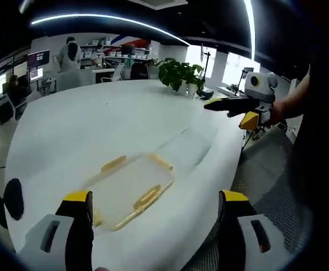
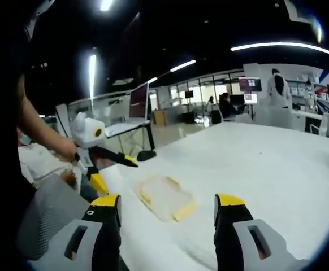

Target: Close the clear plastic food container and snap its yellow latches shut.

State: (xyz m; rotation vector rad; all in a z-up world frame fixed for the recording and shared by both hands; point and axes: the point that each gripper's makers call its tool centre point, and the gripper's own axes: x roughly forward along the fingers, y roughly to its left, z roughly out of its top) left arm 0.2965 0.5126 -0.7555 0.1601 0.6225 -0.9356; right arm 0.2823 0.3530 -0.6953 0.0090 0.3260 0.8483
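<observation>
On the white desk [image 1: 96, 124] the clear food container [image 1: 131, 189] with yellow latches [image 1: 147, 197] lies just ahead of the left gripper [image 1: 156, 206], whose jaws stand released and hold nothing. A potted plant [image 1: 180, 74] sits at one o'clock beyond it. The right gripper [image 2: 167, 212] hovers with jaws spread too, the container at twelve o'clock.

Each tool has black jaws capped with yellow tips on a pale grey body: the left tool [image 1: 156, 204] and the right tool [image 2: 167, 210]. The person's forearms are bare.
</observation>
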